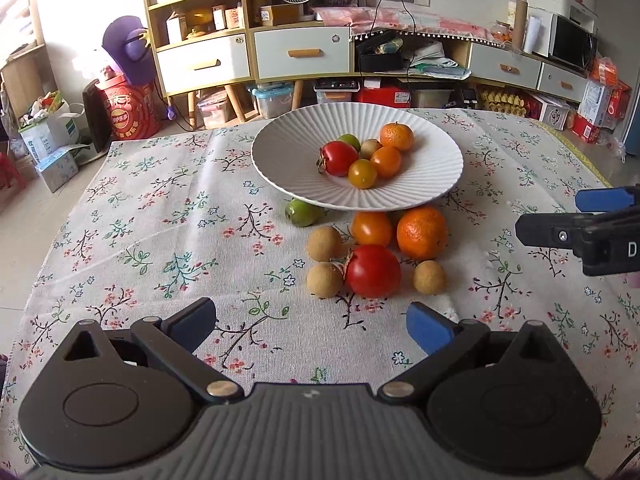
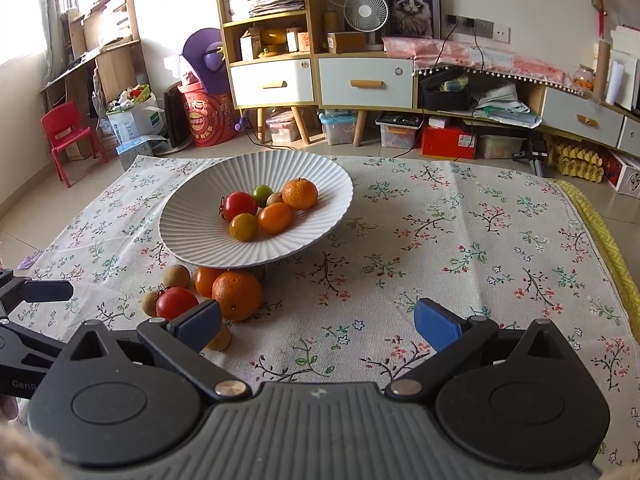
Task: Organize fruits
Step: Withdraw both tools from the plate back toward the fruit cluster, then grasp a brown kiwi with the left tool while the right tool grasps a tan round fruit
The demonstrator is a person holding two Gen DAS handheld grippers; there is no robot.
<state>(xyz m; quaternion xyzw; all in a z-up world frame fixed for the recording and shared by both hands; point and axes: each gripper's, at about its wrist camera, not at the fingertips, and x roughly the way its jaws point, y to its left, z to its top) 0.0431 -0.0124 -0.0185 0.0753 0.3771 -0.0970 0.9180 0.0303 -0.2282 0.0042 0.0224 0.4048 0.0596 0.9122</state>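
Note:
A white ribbed plate (image 1: 288,168) (image 2: 192,232) on the floral cloth holds several small fruits: a red tomato (image 1: 339,158), oranges and a green one. In front of it on the cloth lie a red tomato (image 1: 373,271) (image 2: 175,303), a large orange (image 1: 421,233) (image 2: 237,295), a small orange fruit (image 1: 371,229), a green lime (image 1: 302,212) and three brown longans (image 1: 324,244). My left gripper (image 1: 311,326) is open and empty, just short of the loose fruits. My right gripper (image 2: 318,326) is open and empty, to the right of them; it also shows in the left wrist view (image 1: 560,220).
The floral tablecloth (image 1: 160,240) covers the table; its far edge lies just behind the plate. Beyond are shelves and drawers (image 1: 280,52), storage boxes, a red drum (image 1: 128,110) and a red chair (image 2: 66,136). A yellow cloth edge (image 2: 604,240) runs along the right.

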